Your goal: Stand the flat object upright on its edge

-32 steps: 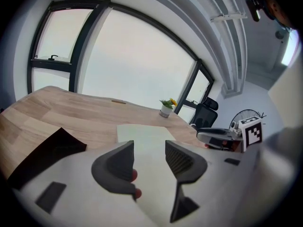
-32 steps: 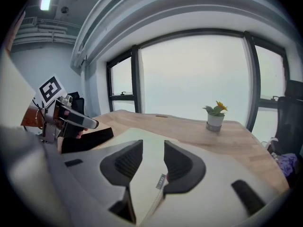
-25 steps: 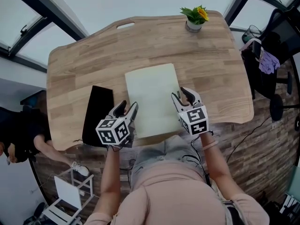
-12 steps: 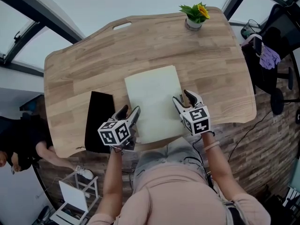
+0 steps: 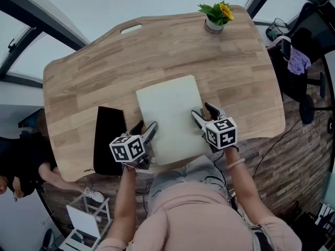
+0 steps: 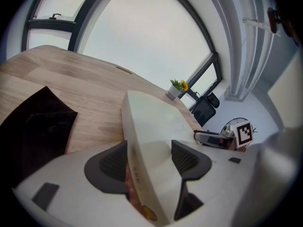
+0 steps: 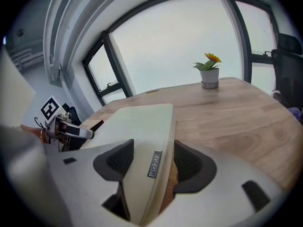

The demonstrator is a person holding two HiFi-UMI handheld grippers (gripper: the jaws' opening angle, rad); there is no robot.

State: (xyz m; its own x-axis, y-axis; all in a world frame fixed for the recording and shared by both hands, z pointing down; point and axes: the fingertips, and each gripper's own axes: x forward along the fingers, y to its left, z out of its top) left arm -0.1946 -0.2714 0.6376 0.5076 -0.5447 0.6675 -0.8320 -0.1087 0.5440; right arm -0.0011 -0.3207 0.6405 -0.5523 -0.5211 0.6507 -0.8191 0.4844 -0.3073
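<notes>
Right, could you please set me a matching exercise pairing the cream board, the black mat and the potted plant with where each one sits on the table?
Things:
1. cream board
2. black mat
3. potted plant

Places:
A. at the far edge of the table, towards the right
B. lying flat at the near middle
C. at the near left, beside the board

Pairs: 1-B; 2-C; 3-A

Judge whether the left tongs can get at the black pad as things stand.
Probably yes: the black pad lies beside the left tongs, nothing between. Their jaws, just opening, straddle the cream board's edge, so they must back off first.
</notes>
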